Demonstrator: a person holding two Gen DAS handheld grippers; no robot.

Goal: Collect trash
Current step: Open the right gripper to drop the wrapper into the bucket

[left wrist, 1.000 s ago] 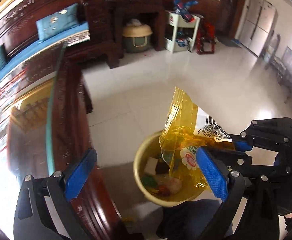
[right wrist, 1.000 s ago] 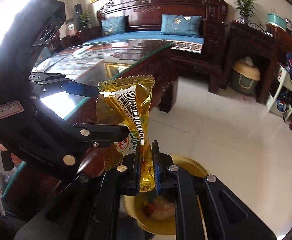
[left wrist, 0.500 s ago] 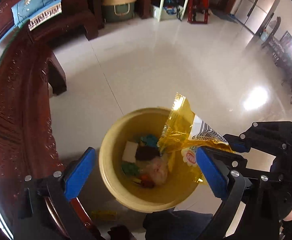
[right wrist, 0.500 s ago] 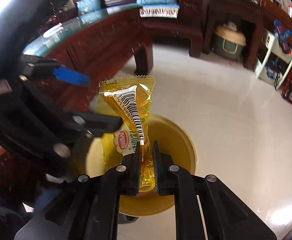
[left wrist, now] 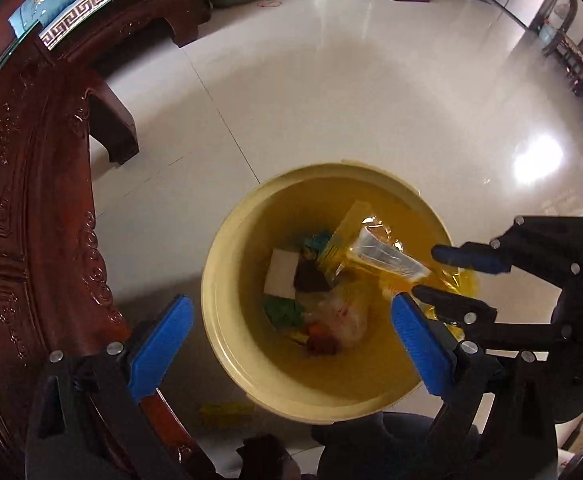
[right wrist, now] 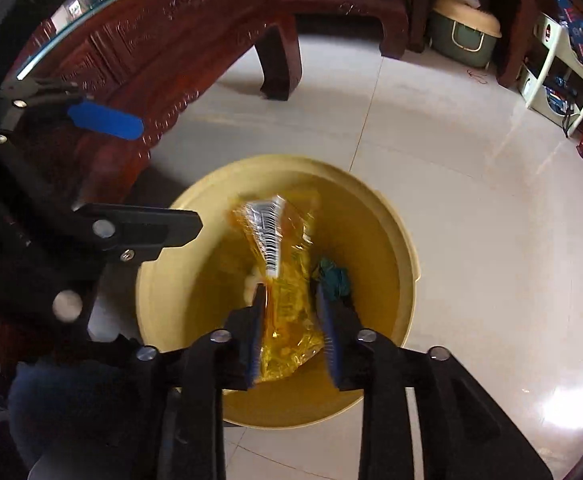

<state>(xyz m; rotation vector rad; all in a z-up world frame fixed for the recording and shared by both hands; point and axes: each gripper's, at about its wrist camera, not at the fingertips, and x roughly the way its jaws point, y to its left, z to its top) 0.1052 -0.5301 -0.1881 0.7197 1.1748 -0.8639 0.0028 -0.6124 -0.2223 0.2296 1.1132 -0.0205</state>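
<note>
A yellow snack wrapper [right wrist: 281,276] with a barcode strip hangs between the spread fingers of my right gripper [right wrist: 291,320], which is open right above the yellow trash bin [right wrist: 395,248]. The wrapper looks blurred, loose from the pads. In the left wrist view the wrapper [left wrist: 375,252] lies over the bin [left wrist: 227,280], with the right gripper [left wrist: 443,276] at the bin's right rim. Several bits of trash [left wrist: 311,300] lie in the bin's bottom. My left gripper [left wrist: 287,336] is open and empty above the bin.
A carved dark wood table [left wrist: 23,208] with a glass top stands left of the bin; its leg [right wrist: 279,60] shows in the right wrist view. A small yellow scrap [left wrist: 225,414] lies on the tiled floor near the bin. A green lidded container [right wrist: 463,32] stands far back.
Both grippers tilted down over the bin. My right gripper opened and let go of the yellow wrapper, which is dropping into the bin.
</note>
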